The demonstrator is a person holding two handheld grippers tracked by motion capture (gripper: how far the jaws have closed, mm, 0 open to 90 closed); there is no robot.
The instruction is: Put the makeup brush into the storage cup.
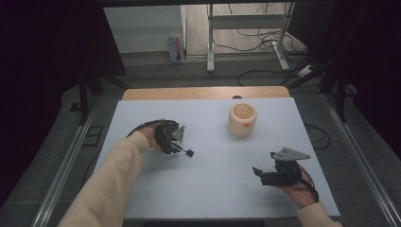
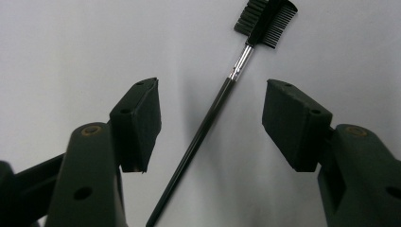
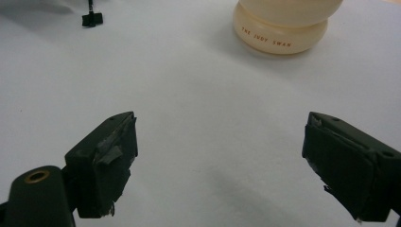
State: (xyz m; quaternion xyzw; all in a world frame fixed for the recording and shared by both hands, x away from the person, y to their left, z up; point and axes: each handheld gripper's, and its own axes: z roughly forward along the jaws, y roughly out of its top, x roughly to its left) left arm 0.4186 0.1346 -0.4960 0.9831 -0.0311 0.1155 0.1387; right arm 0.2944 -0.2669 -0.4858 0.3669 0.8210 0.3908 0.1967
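Fingers of left gripper apart around untouched brush (handle end cut off); right gripper open

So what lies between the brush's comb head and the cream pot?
Nothing: in the high view, bare white table separates the brush from the cream pot.

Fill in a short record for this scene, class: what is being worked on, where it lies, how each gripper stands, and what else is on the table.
item in hand: brush, thin black handle, comb-and-bristle head
place: flat on the table, between the jaws, untouched
left gripper: open, astride the handle
right gripper: open, nothing between its jaws
other item: cream jar, upright, far side
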